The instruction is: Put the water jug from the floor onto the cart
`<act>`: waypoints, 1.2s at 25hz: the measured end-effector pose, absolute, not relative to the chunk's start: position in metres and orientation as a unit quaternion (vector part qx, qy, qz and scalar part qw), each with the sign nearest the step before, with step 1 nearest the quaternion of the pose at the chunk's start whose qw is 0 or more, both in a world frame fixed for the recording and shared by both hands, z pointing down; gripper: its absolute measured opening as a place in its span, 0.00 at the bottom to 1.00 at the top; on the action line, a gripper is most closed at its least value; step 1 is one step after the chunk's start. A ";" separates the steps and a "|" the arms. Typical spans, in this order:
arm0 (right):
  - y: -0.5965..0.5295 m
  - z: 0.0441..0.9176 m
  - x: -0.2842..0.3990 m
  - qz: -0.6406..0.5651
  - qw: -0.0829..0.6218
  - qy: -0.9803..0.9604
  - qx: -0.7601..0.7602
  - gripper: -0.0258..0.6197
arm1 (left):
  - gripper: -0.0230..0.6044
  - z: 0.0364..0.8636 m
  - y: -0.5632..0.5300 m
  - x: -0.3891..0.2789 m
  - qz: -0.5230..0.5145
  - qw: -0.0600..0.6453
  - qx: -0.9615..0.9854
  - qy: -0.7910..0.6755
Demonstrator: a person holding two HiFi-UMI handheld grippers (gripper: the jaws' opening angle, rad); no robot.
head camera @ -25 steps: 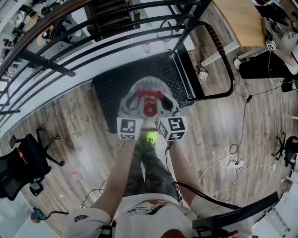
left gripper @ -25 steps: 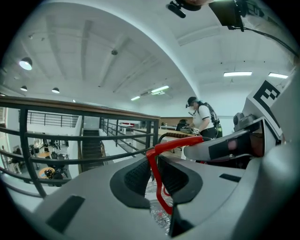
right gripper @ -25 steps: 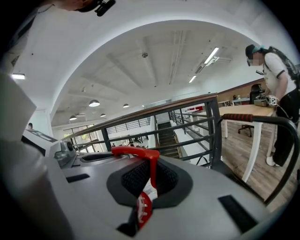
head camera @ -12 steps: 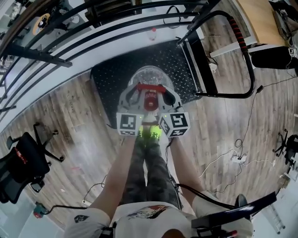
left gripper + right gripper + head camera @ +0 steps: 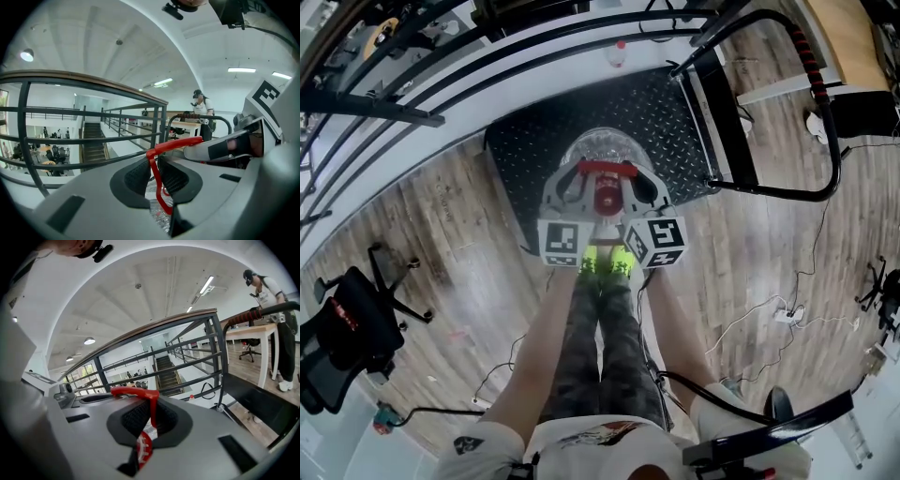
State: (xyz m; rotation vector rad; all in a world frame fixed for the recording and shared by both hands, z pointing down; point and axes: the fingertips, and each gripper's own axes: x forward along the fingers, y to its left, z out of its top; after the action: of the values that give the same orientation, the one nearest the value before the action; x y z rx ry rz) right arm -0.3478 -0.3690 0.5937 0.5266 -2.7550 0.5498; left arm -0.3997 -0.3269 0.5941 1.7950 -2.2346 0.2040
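The water jug (image 5: 600,150) is clear, with a red cap (image 5: 604,199) and a red carrying handle (image 5: 604,169). It hangs over the black ridged deck of the cart (image 5: 525,155); I cannot tell whether its base touches the deck. My left gripper (image 5: 578,181) is shut on the left end of the handle (image 5: 157,187), and my right gripper (image 5: 629,181) is shut on the right end (image 5: 152,411). In the right gripper view the red cap (image 5: 143,449) shows below the jaws.
The cart's push bar (image 5: 811,70) with a red grip rises at the right. A dark metal railing (image 5: 441,80) runs just beyond the cart. An office chair (image 5: 352,323) stands at the left, and cables (image 5: 759,314) lie on the wooden floor at the right. A person (image 5: 202,117) stands far off.
Both grippers have come down together with the jug, closer to the cart deck. The grip on the handle looks the same.
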 end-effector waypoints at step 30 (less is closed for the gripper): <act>-0.428 0.618 -0.405 0.182 0.145 -0.961 0.148 0.11 | 0.12 0.615 -0.386 -0.444 0.050 0.122 0.642 -0.755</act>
State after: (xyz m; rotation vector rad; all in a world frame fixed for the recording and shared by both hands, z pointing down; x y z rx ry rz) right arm -0.4054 -0.4280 0.6182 0.4266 -2.7684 0.5239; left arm -0.4438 -0.3856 0.6151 1.8725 -2.2047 0.1466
